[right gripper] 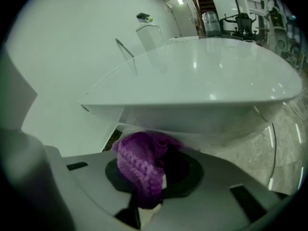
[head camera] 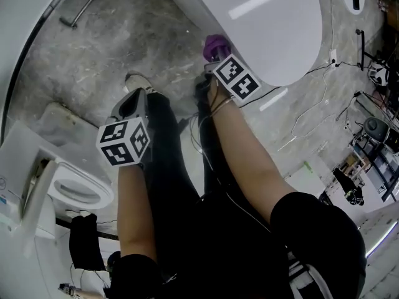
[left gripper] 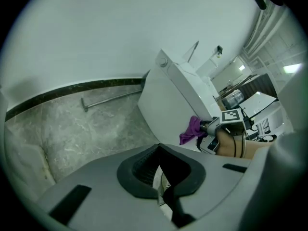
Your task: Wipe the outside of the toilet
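Head view — right gripper [head camera: 215, 60] clamps purple cloth [head camera: 215, 43].

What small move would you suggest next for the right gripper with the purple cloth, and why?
Probably slide the right gripper sideways along the outer wall of the toilet: its jaws clamp the purple cloth, which appears to sit against that wall just under the closed lid.
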{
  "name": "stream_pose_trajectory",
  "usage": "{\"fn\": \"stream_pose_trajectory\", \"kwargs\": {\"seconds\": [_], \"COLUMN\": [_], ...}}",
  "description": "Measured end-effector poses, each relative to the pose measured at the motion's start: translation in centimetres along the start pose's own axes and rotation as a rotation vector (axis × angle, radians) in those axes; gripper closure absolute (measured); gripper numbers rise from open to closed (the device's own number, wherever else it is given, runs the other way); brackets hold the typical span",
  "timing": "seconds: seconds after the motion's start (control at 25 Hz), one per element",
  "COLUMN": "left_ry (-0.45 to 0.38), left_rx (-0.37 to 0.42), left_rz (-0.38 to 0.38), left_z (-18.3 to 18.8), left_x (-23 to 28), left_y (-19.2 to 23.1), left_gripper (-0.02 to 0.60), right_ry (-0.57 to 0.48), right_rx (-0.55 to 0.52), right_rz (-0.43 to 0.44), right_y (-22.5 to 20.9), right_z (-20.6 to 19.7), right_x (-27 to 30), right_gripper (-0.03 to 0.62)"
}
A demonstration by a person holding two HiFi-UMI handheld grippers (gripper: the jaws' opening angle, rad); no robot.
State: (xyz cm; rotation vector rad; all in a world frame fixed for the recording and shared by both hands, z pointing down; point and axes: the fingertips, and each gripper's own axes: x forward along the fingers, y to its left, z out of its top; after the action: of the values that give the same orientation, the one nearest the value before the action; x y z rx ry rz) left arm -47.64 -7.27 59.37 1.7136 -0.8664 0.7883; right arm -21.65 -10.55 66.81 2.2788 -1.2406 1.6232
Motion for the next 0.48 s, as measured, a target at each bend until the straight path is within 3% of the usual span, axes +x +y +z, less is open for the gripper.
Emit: {"fn": "stream_pose_trajectory", "kwargs": {"seconds": [0.48], "left_ry": [0.018], "left_rx": [0.083], "left_rz": [-0.075], "left_z": [4.5], "left_x": [-1.4], "left_y": [3.3], "left_gripper": [0.574], "right_ry": [-0.059], "right_rx": [0.028], "right_rz": [-0.036], "right_y": [5.7], "right_z": [0.1], "right_x": [3.3], "right_gripper": [0.519]}}
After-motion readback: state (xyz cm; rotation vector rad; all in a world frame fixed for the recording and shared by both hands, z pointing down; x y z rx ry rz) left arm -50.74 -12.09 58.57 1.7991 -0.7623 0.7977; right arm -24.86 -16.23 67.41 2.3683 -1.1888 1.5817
